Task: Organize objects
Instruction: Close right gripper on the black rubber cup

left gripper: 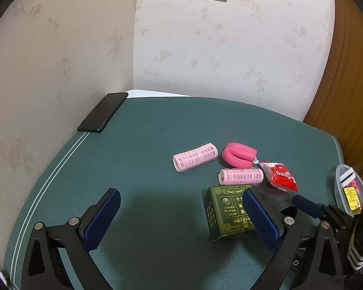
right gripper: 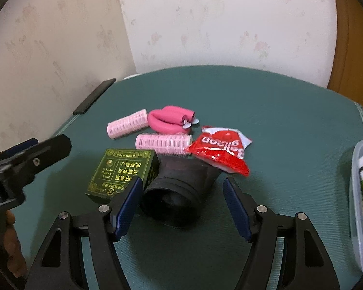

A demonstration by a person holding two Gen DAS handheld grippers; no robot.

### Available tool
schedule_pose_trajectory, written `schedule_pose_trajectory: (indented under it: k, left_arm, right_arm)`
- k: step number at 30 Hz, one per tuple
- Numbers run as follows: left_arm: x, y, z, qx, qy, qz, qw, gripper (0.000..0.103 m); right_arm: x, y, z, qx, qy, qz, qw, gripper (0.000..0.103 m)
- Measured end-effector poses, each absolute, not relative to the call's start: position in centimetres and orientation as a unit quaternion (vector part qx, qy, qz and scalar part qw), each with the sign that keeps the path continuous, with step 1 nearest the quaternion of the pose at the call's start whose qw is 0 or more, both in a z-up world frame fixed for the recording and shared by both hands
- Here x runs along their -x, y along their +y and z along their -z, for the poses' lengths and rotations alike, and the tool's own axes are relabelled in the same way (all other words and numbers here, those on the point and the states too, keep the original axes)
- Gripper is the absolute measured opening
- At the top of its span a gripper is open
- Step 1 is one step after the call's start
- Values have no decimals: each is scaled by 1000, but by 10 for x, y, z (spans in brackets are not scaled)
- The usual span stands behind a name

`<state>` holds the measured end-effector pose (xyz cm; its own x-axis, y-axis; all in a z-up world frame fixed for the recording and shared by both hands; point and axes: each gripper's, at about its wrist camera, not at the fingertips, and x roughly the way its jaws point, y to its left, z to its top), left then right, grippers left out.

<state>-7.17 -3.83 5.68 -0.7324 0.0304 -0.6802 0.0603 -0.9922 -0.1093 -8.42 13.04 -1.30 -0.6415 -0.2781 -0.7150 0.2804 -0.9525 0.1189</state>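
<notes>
On the green mat lie two pale pink hair rollers (left gripper: pixel 195 157) (left gripper: pixel 240 176), a bent hot-pink foam roller (left gripper: pixel 239 155), a red balloon packet (left gripper: pixel 280 176), a dark green box (left gripper: pixel 227 211) and a black rolled item (right gripper: pixel 179 188). In the right wrist view they show as rollers (right gripper: pixel 127 124) (right gripper: pixel 163 142), foam roller (right gripper: pixel 169 119), packet (right gripper: pixel 220 151) and box (right gripper: pixel 123 171). My left gripper (left gripper: pixel 181 211) is open and empty, left of the box. My right gripper (right gripper: pixel 182 200) is open, its fingers on either side of the black item.
A black phone (left gripper: pixel 102 112) lies at the mat's far left edge by the wall. A clear plastic container (right gripper: pixel 361 193) with several small items stands at the right edge. The wallpapered walls close the back and left.
</notes>
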Motion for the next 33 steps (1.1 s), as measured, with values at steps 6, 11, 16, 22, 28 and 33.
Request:
schedule_pose_trajectory:
  k: [6, 11, 16, 22, 28, 33]
  left_arm:
    - [73, -37, -54, -369, 55, 928, 7, 102]
    - [75, -35, -49, -376, 46, 925, 6, 102]
    - [75, -32, -47, -378, 42, 925, 4, 102]
    - [75, -27, -45, -380, 33, 925, 3, 102]
    - [77, -26, -42, -383, 27, 923, 6, 102]
    - [78, -25, -39, -384, 24, 923, 8, 102]
  right_arm:
    - [87, 134, 14, -398, -11, 904, 154, 70]
    - [85, 141, 14, -402, -11, 903, 148, 69]
    - [87, 150, 19, -415, -29, 897, 152, 58]
    - [91, 145, 21, -421, -31, 891, 170, 55]
    - [96, 152, 25, -432, -57, 882, 178, 51]
    - [88, 152, 19, -418, -40, 890, 176, 51]
